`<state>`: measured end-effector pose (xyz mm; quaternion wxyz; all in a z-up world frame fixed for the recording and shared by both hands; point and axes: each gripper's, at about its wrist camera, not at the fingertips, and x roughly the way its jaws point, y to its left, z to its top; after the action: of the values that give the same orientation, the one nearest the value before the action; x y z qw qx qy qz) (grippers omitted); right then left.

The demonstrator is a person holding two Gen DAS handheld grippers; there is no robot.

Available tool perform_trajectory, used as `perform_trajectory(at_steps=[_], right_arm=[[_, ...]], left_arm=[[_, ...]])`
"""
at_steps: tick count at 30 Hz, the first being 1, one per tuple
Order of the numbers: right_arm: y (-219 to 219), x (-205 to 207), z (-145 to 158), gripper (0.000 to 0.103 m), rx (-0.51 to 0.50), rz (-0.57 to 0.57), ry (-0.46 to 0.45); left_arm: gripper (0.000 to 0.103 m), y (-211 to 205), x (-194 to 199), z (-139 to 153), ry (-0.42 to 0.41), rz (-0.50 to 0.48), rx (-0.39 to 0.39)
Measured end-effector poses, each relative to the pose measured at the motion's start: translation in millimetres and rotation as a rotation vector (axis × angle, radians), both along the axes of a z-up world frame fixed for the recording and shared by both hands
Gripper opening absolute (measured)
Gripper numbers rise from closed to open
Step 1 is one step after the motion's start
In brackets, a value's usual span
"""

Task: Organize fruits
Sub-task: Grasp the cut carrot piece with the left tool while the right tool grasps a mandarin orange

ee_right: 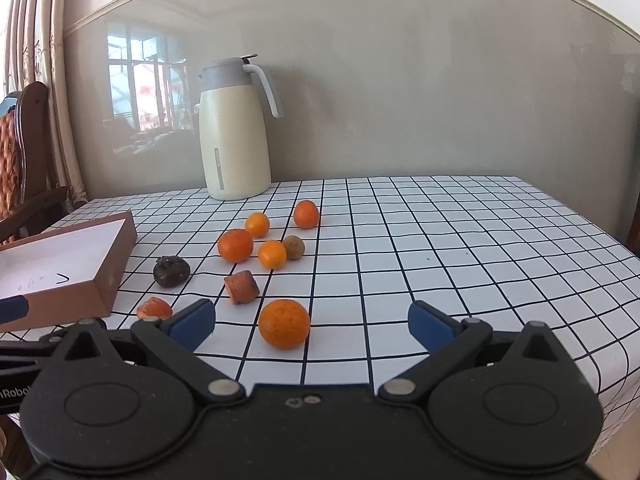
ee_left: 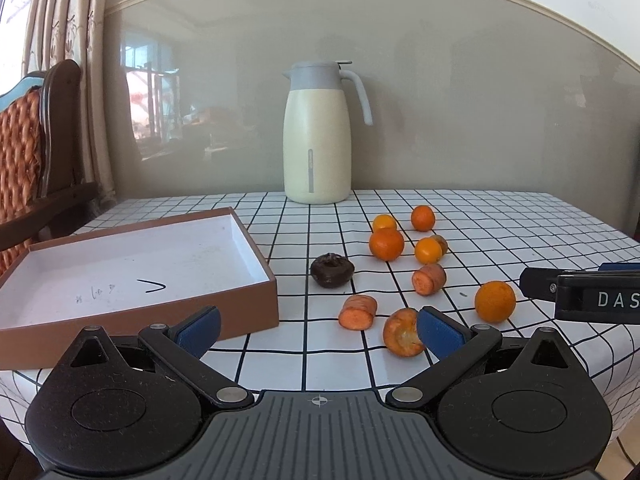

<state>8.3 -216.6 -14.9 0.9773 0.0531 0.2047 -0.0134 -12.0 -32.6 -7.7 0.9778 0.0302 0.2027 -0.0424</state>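
While both tools hover low over the near edge of the worktop (ee_right: 460, 240), which is covered by a white cloth with a black grid, neither holds anything. The left tool (ee_left: 318, 330) has its jaws spread wide; its right finger sits just beside a carrot piece (ee_left: 400, 334), though contact cannot be confirmed. The right tool (ee_right: 312, 322) is likewise spread wide, with a large orange (ee_right: 284, 323) lying on the cloth between and just ahead of its fingers, apart from both. An open brown box (ee_left: 248, 304) with a white interior rests on the left side of the worktop. The remaining produce is scattered to the right of the box: a dark, wrinkled fruit (ee_left: 332, 271), two further carrot pieces (ee_left: 358, 312) (ee_left: 429, 278), and a cluster of four oranges (ee_left: 386, 244) with a brownish fruit (ee_right: 294, 247) behind them. A cream thermal jug (ee_left: 318, 136) stands upright at the rear, near the wall.
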Motion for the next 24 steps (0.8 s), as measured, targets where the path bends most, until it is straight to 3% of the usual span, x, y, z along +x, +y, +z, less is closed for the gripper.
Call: perform_trajectory(at_steps=[12,14,15,20,24], right_arm=[[-8.7,5.5,-5.1,0.097,0.017,-0.003,0.022],[-8.6,6.6,-5.9,0.097,0.022,-0.002,0.026],[-9.3,7.2,-6.1,0.097,0.023,-0.002,0.026],[-10.4,11.5,-6.9,0.096,0.029,-0.004,0.030],[-12.0,18.0,-9.7,0.088,0.033,0.005,0.042]], left_arm=[[0.103,-34.2,4.0,-14.2,0.014,-0.062,0.057],[0.092,-38.8,7.2,-17.5,0.020,-0.056,0.064],[0.081,-40.7,10.5,-19.6,0.035,-0.053,0.066],[0.074,-45.0,24.5,-30.6,0.084,-0.031,0.033],[0.061,-51.7,28.1,-33.0,0.085,-0.046,0.029]])
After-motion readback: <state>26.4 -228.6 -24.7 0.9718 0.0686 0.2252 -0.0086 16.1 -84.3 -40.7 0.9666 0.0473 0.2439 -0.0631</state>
